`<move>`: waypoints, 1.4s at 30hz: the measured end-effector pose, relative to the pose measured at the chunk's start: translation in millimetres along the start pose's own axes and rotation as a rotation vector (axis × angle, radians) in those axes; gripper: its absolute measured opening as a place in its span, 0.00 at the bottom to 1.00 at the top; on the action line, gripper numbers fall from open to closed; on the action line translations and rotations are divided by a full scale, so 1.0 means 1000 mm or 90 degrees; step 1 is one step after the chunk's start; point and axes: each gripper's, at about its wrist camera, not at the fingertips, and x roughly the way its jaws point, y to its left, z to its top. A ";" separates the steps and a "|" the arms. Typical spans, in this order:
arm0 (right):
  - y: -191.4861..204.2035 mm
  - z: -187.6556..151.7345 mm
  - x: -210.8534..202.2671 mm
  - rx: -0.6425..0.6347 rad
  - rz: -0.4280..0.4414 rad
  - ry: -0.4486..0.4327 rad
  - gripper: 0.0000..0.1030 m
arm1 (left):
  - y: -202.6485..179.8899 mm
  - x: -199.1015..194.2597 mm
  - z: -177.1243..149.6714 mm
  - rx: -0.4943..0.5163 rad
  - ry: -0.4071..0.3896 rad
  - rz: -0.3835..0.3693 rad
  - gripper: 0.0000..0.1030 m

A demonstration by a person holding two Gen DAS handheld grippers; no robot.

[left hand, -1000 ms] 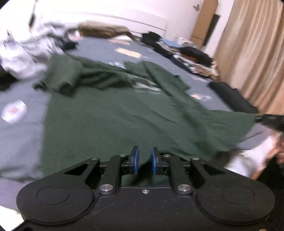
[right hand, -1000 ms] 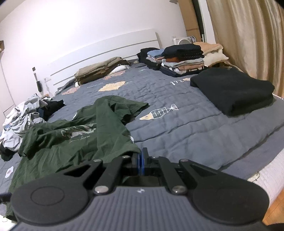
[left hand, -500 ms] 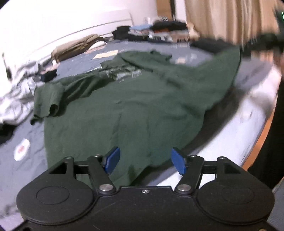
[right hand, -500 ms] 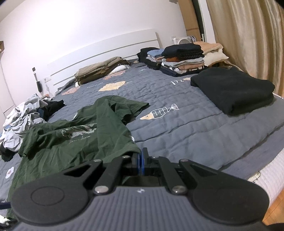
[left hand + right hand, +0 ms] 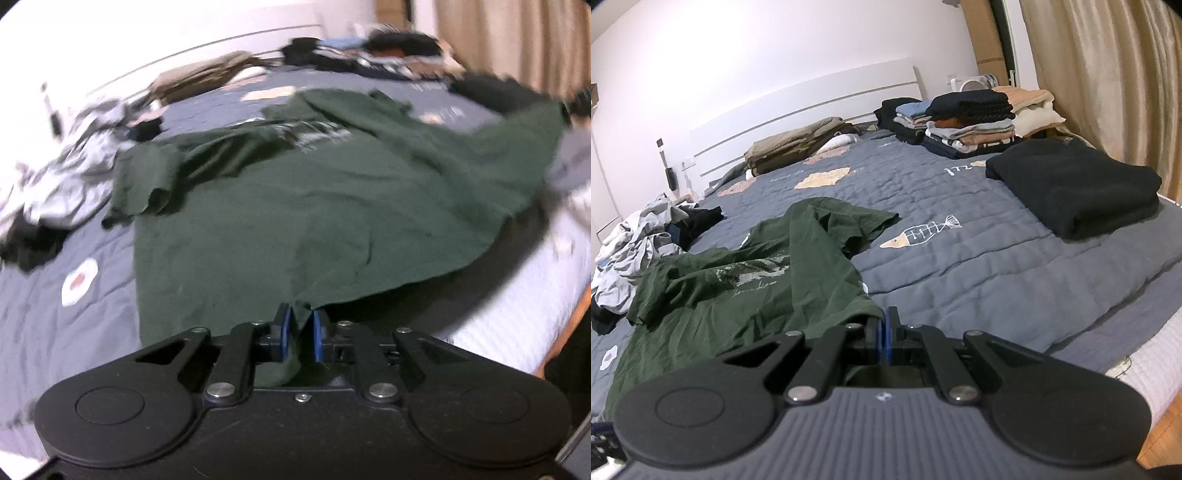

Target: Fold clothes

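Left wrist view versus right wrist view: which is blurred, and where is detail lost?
Left wrist view: motion-smeared, worst on the folded stacks and unfolded heap; the green T-shirt reads soft. Right wrist view: sharp, print legible, bed bowed by fisheye.

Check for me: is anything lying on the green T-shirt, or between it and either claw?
Nothing visible. The green T-shirt lies bare on the quilt. The left claw is closing on its hem, fabric already between the pads. The right claw is shut on a hem corner. The loose laundry sits off to the side.
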 end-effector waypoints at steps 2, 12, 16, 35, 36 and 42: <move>-0.001 0.000 0.000 0.003 -0.002 -0.002 0.02 | 0.011 -0.006 0.003 -0.040 -0.015 0.000 0.12; 0.018 -0.004 -0.004 -0.048 0.062 0.014 0.01 | 0.063 -0.082 0.020 -0.144 -0.200 0.175 0.00; 0.042 -0.008 -0.010 -0.113 0.097 0.009 0.01 | 0.069 -0.132 0.019 -0.145 -0.269 0.225 0.00; 0.026 0.040 -0.046 -0.085 0.142 0.047 0.54 | 0.093 -0.093 0.044 -0.181 -0.134 0.126 0.50; 0.028 0.048 -0.050 -0.088 0.143 0.029 0.57 | 0.094 -0.089 0.049 -0.177 -0.144 0.130 0.50; 0.067 0.077 -0.007 -0.108 0.160 -0.007 0.59 | 0.098 -0.029 0.089 -0.116 -0.138 0.156 0.53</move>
